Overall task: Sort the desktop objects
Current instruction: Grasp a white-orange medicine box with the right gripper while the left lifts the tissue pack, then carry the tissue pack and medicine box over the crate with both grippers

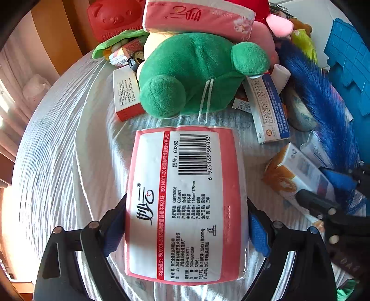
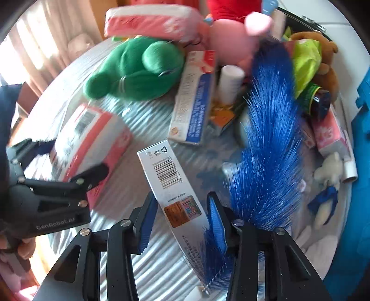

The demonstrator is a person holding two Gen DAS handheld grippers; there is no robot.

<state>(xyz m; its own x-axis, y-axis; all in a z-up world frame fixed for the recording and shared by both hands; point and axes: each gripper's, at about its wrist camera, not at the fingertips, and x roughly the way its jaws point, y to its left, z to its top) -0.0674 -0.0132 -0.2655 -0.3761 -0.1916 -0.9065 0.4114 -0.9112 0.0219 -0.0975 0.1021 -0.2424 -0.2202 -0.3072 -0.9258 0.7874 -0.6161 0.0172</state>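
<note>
Your left hand-held gripper (image 1: pixel 186 231) has its two blue pads pressed against the long sides of the pink tissue pack (image 1: pixel 185 203), label side up; the pack runs straight ahead of the fingers and looks to be at or just above the striped surface (image 1: pixel 57 150), which of the two you cannot tell from here. Gripping it across the narrow width makes sense: the soft pack gives a little and the pads get flat faces to bear on. Just beyond its far end sits the green plush (image 1: pixel 196 74), with a second tissue pack (image 1: pixel 198 18) lying on top of the heap behind it, so you have little room forward. Your right hand-held gripper (image 2: pixel 181 220) stands partly open around the white carton (image 2: pixel 171 183), which lies slanted between the fingers; the left pad (image 2: pixel 145 222) is at or very near its edge, while the right pad (image 2: pixel 216 217) is apart from it, so nothing is gripped there yet. The blue feather duster (image 2: pixel 266 143) lies just to the right of that gripper and its bristles brush the right finger, so closing may well catch strands along with the carton. The blue bin (image 1: pixel 346 69) sits far right, a likely sorting destination.
</note>
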